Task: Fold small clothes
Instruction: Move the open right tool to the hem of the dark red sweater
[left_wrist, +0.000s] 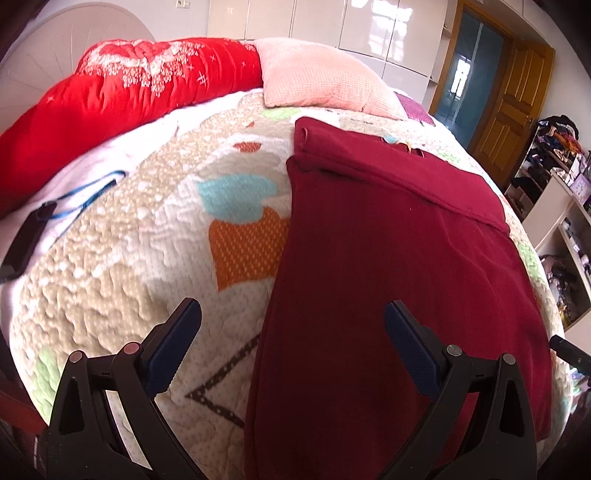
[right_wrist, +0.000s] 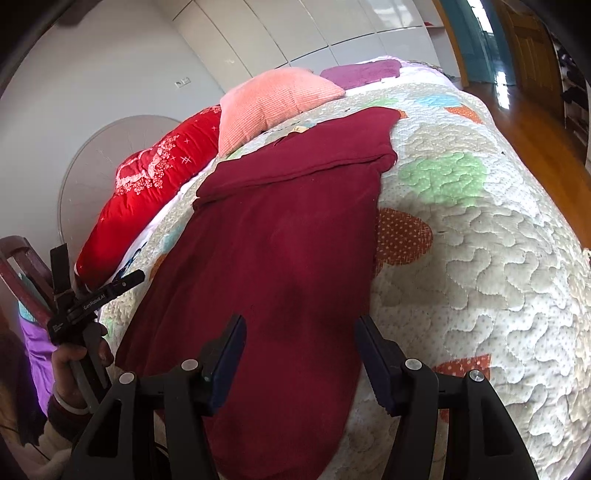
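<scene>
A dark red garment (left_wrist: 388, 277) lies flat on the quilted bedspread (left_wrist: 122, 266), with a folded layer across its far end. My left gripper (left_wrist: 291, 310) is open above the garment's left edge; one finger is over the quilt and the other over the cloth, with nothing between them. In the right wrist view the same garment (right_wrist: 280, 251) runs away from me. My right gripper (right_wrist: 301, 323) hangs open over its near part, and the pads do not press the cloth. The left gripper (right_wrist: 99, 264), held in a hand (right_wrist: 70, 362), shows at the bed's left side.
A red quilt (left_wrist: 122, 96) and a pink pillow (left_wrist: 321, 77) lie at the head of the bed. A black device with a blue cord (left_wrist: 26, 236) rests at the left. Cluttered shelves (left_wrist: 554, 192) and a wooden door (left_wrist: 513, 96) stand at the right. Wooden floor (right_wrist: 535, 140) lies beyond the bed.
</scene>
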